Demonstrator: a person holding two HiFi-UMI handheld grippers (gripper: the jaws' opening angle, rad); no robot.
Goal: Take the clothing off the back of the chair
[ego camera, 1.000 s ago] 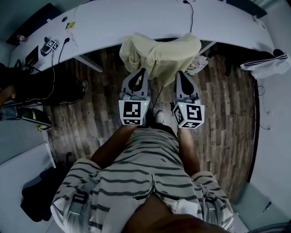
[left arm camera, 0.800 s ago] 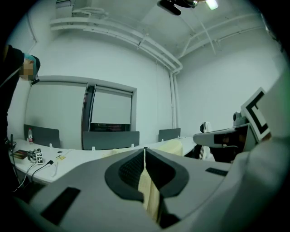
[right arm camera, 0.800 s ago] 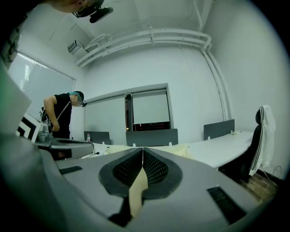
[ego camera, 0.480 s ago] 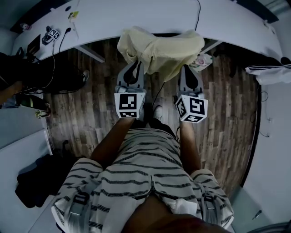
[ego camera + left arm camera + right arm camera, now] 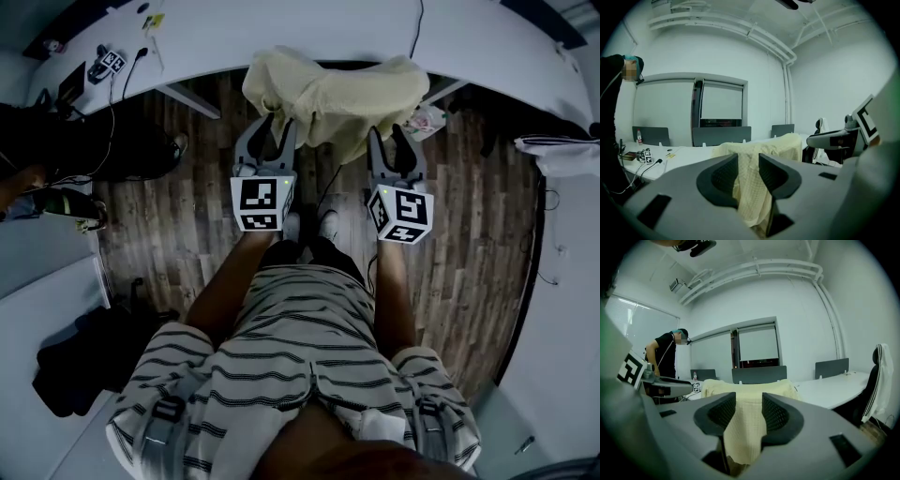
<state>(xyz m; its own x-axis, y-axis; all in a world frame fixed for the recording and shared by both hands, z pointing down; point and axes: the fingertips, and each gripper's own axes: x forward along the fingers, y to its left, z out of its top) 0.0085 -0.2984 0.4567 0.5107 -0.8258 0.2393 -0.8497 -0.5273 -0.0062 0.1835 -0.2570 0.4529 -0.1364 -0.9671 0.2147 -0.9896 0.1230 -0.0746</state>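
Against the white desk (image 5: 309,37), the pale yellow clothing (image 5: 328,94) drapes over the hidden chair back. It looks light, soft and floppy, best pinched at its hanging front folds. The left gripper (image 5: 270,131) and right gripper (image 5: 391,136) are opening, with cloth between their jaws but unpressed.

Clothing (image 5: 333,98): tabletop (image 5: 281,37) blocks you just behind it; wood floor (image 5: 197,187) lies open left, right and nearer.
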